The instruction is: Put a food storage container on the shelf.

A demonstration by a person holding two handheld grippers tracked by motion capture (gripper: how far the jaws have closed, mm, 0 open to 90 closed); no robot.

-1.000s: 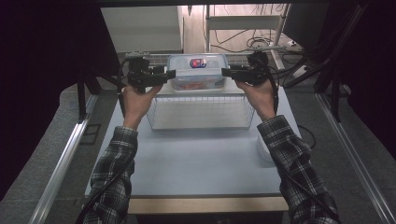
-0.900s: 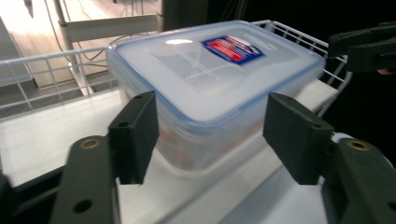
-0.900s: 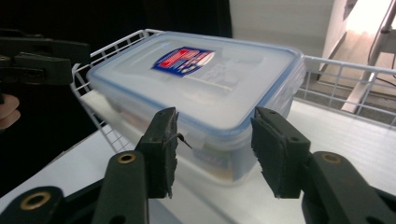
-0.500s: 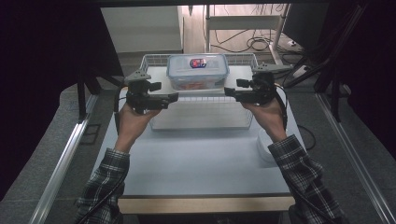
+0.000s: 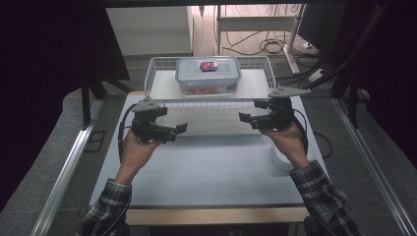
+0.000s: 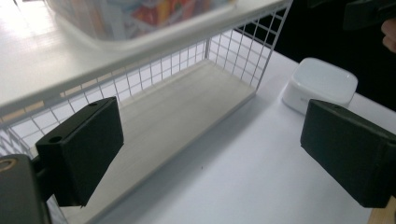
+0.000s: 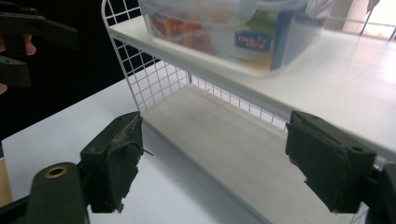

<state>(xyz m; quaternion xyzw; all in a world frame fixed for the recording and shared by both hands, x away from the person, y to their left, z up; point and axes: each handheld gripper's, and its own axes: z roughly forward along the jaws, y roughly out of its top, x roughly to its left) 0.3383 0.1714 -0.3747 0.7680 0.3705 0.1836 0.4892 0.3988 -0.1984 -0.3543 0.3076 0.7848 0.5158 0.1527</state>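
A clear lidded plastic container [image 5: 208, 74] with colourful contents stands on the top shelf of a white wire rack [image 5: 162, 84]. In front of the rack, my left gripper [image 5: 178, 131] and my right gripper [image 5: 246, 119] hover over the white table, pointing inward at each other. Both are open and their jaws have just been opening, with nothing between them. The left gripper view has its jaws [image 6: 215, 154] wide apart before the rack's lower wooden shelf [image 6: 187, 107]. In the right gripper view, the jaws [image 7: 224, 161] frame that shelf, with the container [image 7: 224, 28] above.
A small white box [image 6: 320, 86] sits on the table right of the rack, partly behind my right wrist [image 5: 282, 157]. The white tabletop [image 5: 211, 172] stretches toward the front edge. Metal rails run along both sides, and cables lie on the floor behind.
Both hands have drawn back from the container's sides toward the person and sunk lower. Both pairs of jaws have spread. The container stays on the top shelf.
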